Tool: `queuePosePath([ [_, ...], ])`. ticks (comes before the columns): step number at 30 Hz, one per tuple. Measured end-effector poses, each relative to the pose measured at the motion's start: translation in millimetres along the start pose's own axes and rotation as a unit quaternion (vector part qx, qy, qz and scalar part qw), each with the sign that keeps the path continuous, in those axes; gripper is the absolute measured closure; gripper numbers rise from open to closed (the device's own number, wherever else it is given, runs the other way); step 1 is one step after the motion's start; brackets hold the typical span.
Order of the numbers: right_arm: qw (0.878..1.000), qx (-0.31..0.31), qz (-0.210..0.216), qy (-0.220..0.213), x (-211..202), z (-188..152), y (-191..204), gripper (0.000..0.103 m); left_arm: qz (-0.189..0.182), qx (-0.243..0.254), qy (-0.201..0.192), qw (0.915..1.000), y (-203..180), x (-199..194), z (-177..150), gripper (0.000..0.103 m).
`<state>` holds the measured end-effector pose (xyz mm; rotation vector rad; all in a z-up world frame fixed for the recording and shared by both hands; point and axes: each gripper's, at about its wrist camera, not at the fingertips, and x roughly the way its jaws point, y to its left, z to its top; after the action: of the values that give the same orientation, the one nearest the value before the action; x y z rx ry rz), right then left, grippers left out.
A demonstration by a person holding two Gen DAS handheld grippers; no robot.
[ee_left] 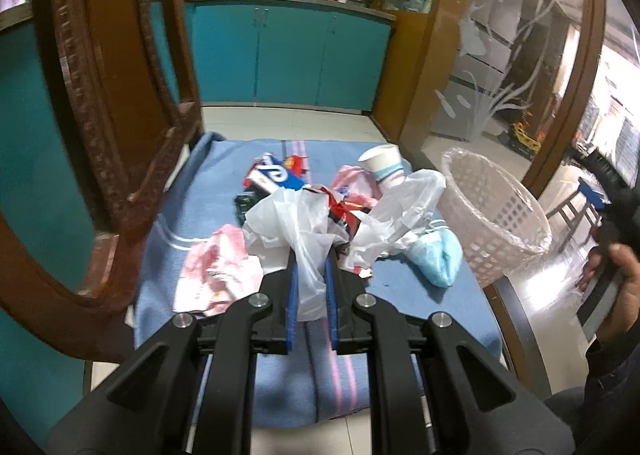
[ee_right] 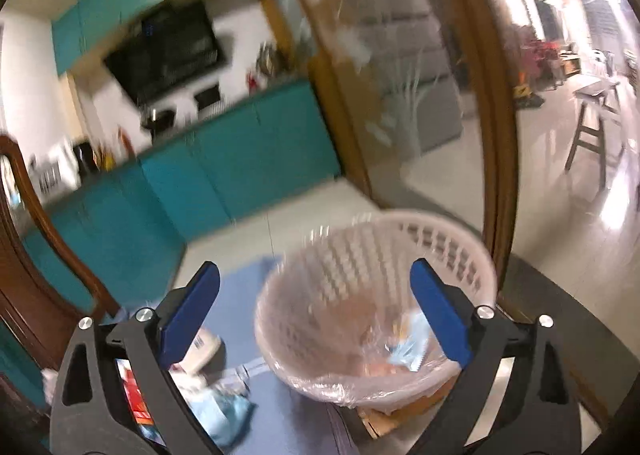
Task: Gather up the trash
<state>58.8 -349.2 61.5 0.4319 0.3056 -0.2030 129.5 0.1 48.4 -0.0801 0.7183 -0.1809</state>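
A pile of trash lies on a blue cloth (ee_left: 192, 215): a white plastic bag (ee_left: 288, 223), a pink wrapper (ee_left: 216, 275), a paper cup (ee_left: 382, 167), a blue-and-white box (ee_left: 276, 175) and a light-blue bag (ee_left: 434, 259). My left gripper (ee_left: 311, 275) is shut on the white plastic bag. A white lattice bin (ee_left: 492, 215) lined with clear plastic stands at the right of the pile. My right gripper (ee_right: 316, 295) is open and empty just above the bin (ee_right: 340, 335), which holds some trash. The right gripper also shows at the left wrist view's right edge (ee_left: 600, 183).
A carved wooden chair (ee_left: 116, 135) stands close on the left. Teal kitchen cabinets (ee_left: 288, 55) are behind. A wood-framed etched glass partition (ee_left: 500, 55) rises behind the bin. The dark table edge (ee_left: 520, 335) runs on the right. A stool (ee_right: 592, 127) stands on the tiled floor beyond.
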Motion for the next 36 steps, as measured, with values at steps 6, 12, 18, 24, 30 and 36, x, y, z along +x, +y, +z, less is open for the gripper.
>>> queuePosePath([
  [6,0.994,0.047,-0.021,-0.100,-40,12,-22,0.008,-0.051,0.054,0.000,0.9972,-77,23,31,0.091],
  [12,0.986,0.096,-0.040,-0.127,-47,12,-43,0.007,-0.136,0.123,-0.003,0.9830,-214,76,87,0.062],
  [18,0.990,0.087,-0.035,-0.102,-39,17,-46,0.007,-0.100,0.122,0.001,0.9875,-236,104,92,0.017],
  [24,1.000,0.016,-0.001,-0.024,-21,4,-2,0.006,-0.026,0.099,-0.030,0.9943,-135,46,58,0.008],
  [30,0.990,-0.091,0.061,0.090,-15,-42,73,0.006,0.049,0.022,-0.043,0.9976,-23,-15,11,0.004],
  [36,0.970,-0.149,0.092,0.167,-31,-98,113,0.006,0.048,-0.010,-0.018,0.9986,20,-34,-24,0.004],
])
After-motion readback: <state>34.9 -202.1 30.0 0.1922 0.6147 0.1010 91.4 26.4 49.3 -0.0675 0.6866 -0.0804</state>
